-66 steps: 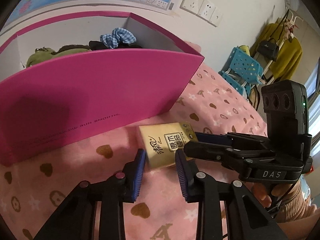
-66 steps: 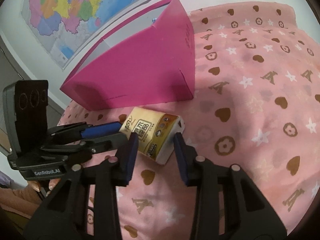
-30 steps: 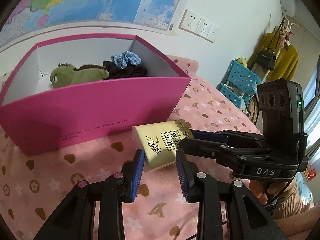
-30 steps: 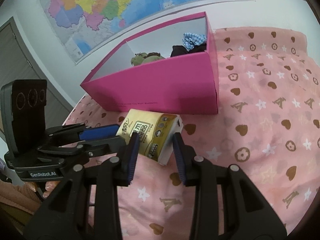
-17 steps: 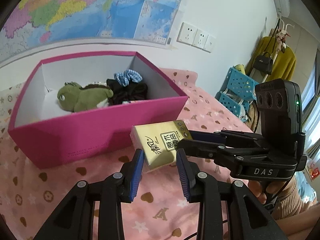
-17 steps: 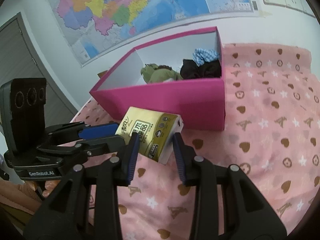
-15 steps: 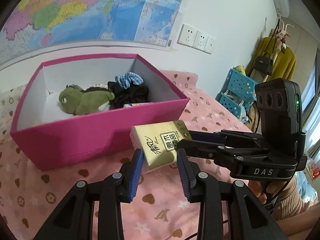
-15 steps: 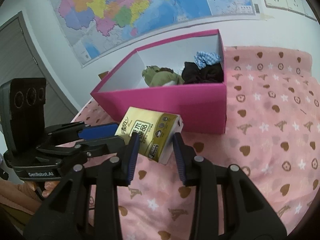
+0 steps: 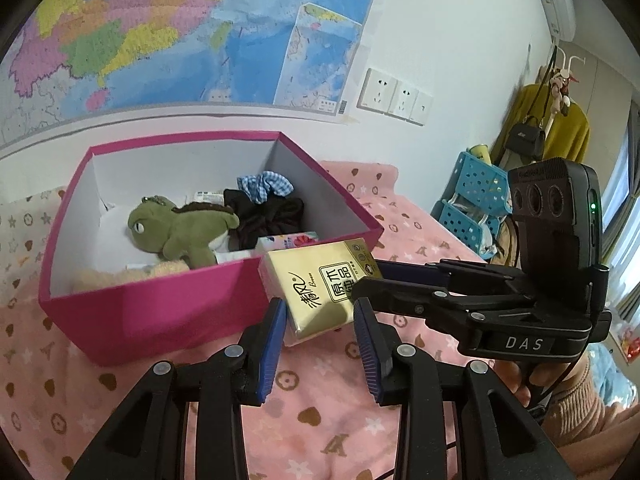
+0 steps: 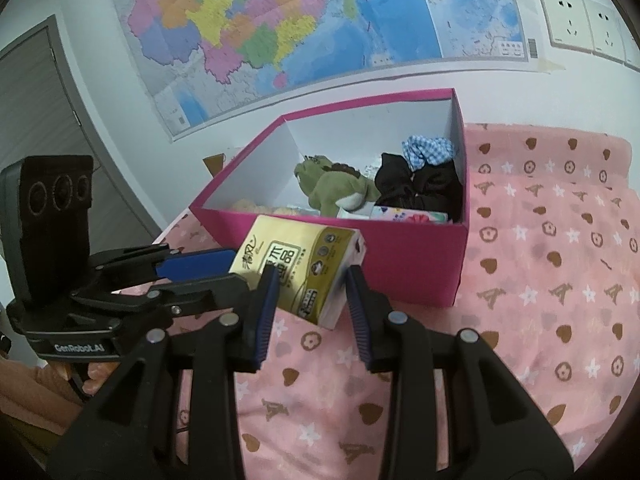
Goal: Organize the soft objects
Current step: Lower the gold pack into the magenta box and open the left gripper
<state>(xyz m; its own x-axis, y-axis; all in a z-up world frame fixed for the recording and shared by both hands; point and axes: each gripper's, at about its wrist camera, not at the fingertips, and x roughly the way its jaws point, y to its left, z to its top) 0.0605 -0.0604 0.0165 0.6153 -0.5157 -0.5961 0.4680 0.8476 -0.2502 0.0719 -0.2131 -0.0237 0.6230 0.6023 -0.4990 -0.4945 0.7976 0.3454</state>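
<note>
A gold tissue pack (image 9: 320, 284) (image 10: 296, 268) hangs in the air just in front of the pink box's near wall (image 9: 160, 312) (image 10: 400, 264), at about rim height. My left gripper (image 9: 320, 316) is shut on one end of it. The right gripper (image 10: 310, 284) is shut on the other end, and its fingers (image 9: 400, 276) reach in from the right in the left wrist view. Inside the box lie a green plush (image 9: 180, 228) (image 10: 332, 188), a black cloth (image 9: 268, 216), a blue checked scrunchie (image 9: 264, 186) and a small floral tissue pack (image 9: 288, 240).
The box stands on a pink patterned bedspread (image 10: 540, 280) against a white wall with a map (image 9: 180, 32) and sockets (image 9: 394, 94). A blue basket rack (image 9: 472, 196) and a coat stand (image 9: 556, 120) are off to the right. A grey door (image 10: 36, 92) is at the left.
Both grippers have risen with the tissue pack held between them. The box's inside has come further into view, and the pack now overlaps its near rim.
</note>
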